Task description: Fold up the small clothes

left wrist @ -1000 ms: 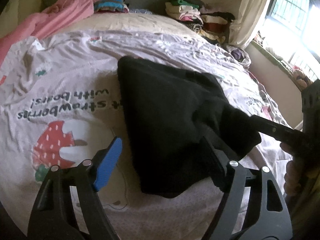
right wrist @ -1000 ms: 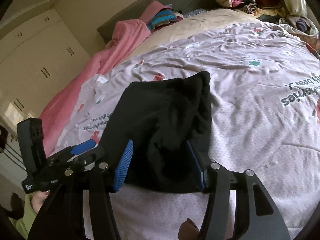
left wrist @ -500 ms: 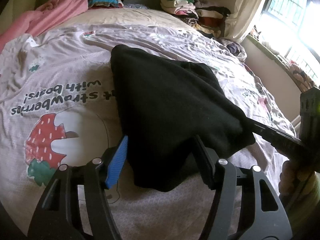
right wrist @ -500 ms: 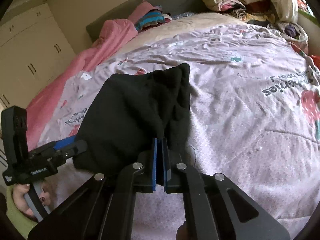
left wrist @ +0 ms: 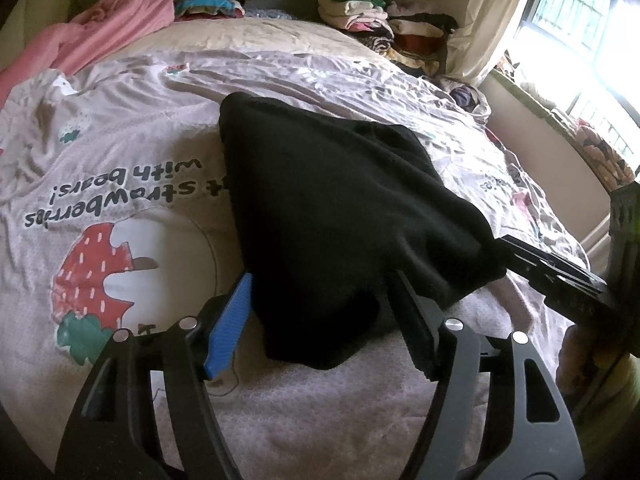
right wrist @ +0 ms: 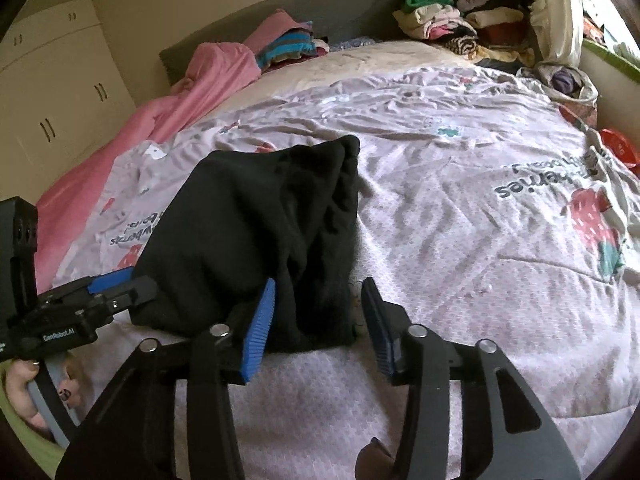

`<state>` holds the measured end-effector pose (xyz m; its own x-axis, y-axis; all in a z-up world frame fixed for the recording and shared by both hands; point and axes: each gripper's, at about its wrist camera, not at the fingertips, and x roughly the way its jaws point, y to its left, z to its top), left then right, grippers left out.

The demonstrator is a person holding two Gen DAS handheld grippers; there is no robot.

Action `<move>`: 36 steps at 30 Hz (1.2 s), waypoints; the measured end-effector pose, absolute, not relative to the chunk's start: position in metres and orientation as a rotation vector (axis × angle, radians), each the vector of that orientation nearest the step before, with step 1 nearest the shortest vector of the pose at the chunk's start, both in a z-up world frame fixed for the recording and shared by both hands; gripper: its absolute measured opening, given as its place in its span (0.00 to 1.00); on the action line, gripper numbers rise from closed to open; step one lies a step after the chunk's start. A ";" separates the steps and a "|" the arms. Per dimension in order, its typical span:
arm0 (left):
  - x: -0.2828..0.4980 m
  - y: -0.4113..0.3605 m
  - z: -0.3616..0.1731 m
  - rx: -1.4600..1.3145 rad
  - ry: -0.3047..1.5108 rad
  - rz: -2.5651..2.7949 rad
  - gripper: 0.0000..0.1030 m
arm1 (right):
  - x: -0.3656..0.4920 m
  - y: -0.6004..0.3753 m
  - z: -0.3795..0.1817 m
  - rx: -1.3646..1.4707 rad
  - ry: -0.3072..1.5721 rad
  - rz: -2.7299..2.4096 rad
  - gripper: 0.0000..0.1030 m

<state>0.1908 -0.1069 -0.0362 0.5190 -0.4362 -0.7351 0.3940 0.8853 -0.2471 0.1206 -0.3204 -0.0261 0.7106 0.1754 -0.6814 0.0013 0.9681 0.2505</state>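
A black garment (left wrist: 332, 216) lies bunched on the strawberry-print bedspread (left wrist: 120, 184). My left gripper (left wrist: 320, 292) is open, its blue-padded fingers straddling the garment's near left corner. In the right wrist view the same garment (right wrist: 256, 232) lies ahead, and my right gripper (right wrist: 318, 300) is open with its fingers either side of the near right corner. The left gripper (right wrist: 116, 284) shows at the garment's left edge, and the right gripper's body (left wrist: 552, 268) shows at its right edge in the left wrist view.
A pink blanket (right wrist: 192, 92) runs along the bed's left side. Folded clothes (right wrist: 292, 48) sit by the headboard and a heap of clothes (right wrist: 460, 28) fills the far right corner. White cupboards (right wrist: 52, 92) stand left; a window (left wrist: 580, 20) is right.
The right gripper, shut on the garment's corner half a second ago, has opened and let it go. The left gripper stays open and has closed in on the near left corner.
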 end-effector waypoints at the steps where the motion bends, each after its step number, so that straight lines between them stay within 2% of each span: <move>1: 0.189 -0.106 -0.035 -0.053 0.892 -0.498 0.59 | 0.119 -0.320 -0.025 0.236 0.772 0.096 0.48; 2: 0.188 -0.106 -0.034 -0.054 0.890 -0.500 0.61 | 0.117 -0.319 -0.023 0.228 0.766 0.092 0.54; 4: 0.186 -0.105 -0.031 -0.056 0.881 -0.500 0.63 | 0.114 -0.316 -0.020 0.205 0.751 0.079 0.59; 6: 0.184 -0.103 -0.028 -0.058 0.873 -0.503 0.64 | 0.111 -0.314 -0.018 0.189 0.740 0.075 0.59; 8: 0.182 -0.102 -0.025 -0.057 0.865 -0.503 0.66 | 0.107 -0.311 -0.014 0.173 0.729 0.067 0.72; 10: 0.180 -0.100 -0.022 -0.058 0.857 -0.501 0.67 | 0.102 -0.309 -0.010 0.163 0.709 0.065 0.73; 13: 0.176 -0.098 -0.018 -0.060 0.841 -0.499 0.73 | 0.096 -0.305 -0.004 0.138 0.688 0.059 0.84; 15: 0.173 -0.097 -0.014 -0.056 0.828 -0.499 0.75 | 0.090 -0.301 0.002 0.113 0.664 0.054 0.84; 17: 0.170 -0.095 -0.012 -0.056 0.818 -0.499 0.79 | 0.085 -0.298 0.006 0.092 0.648 0.051 0.90; 19: 0.166 -0.094 -0.009 -0.056 0.807 -0.499 0.80 | 0.079 -0.295 0.011 0.075 0.627 0.046 0.91; 23: 0.157 -0.090 -0.004 -0.052 0.782 -0.493 0.90 | 0.067 -0.287 0.021 0.027 0.584 0.028 0.93; 36: 0.120 -0.074 0.005 -0.026 0.715 -0.456 0.91 | 0.031 -0.270 0.032 0.003 0.509 0.017 0.96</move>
